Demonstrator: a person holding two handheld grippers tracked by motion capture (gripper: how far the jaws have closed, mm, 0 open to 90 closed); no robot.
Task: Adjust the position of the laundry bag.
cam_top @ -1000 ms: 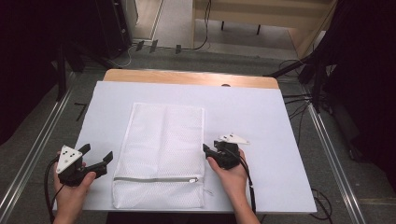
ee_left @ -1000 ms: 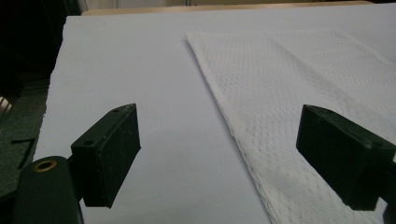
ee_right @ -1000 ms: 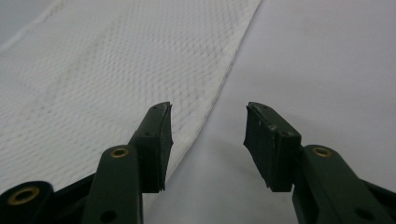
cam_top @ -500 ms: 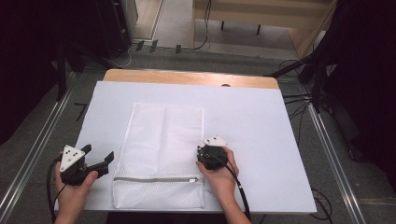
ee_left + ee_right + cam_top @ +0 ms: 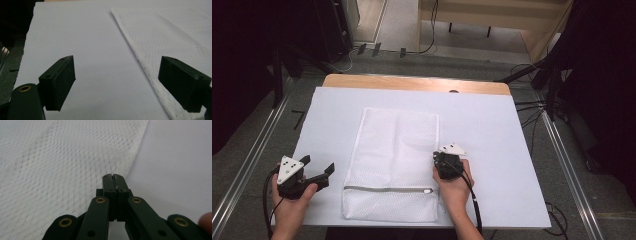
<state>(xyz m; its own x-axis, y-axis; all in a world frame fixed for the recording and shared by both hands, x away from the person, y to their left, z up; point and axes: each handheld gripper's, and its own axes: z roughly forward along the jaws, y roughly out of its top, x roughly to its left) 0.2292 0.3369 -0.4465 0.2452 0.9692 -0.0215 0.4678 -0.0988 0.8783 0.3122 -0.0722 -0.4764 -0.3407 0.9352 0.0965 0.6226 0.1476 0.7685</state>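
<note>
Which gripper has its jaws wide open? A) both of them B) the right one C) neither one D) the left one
D: the left gripper has its jaws spread far apart over the white table cover, beside the mesh bag, while the right gripper has its jaws pressed together at the bag's edge.

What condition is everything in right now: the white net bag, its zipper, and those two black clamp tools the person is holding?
Mesh bag: lying flat on the table, looks empty.
Zipper: closed across the bag's near end.
Left gripper: jaws wide open, above the bare sheet beside the bag's edge, holding nothing.
Right gripper: jaws shut together, at the bag's right edge; whether they pinch the mesh is unclear.
</note>
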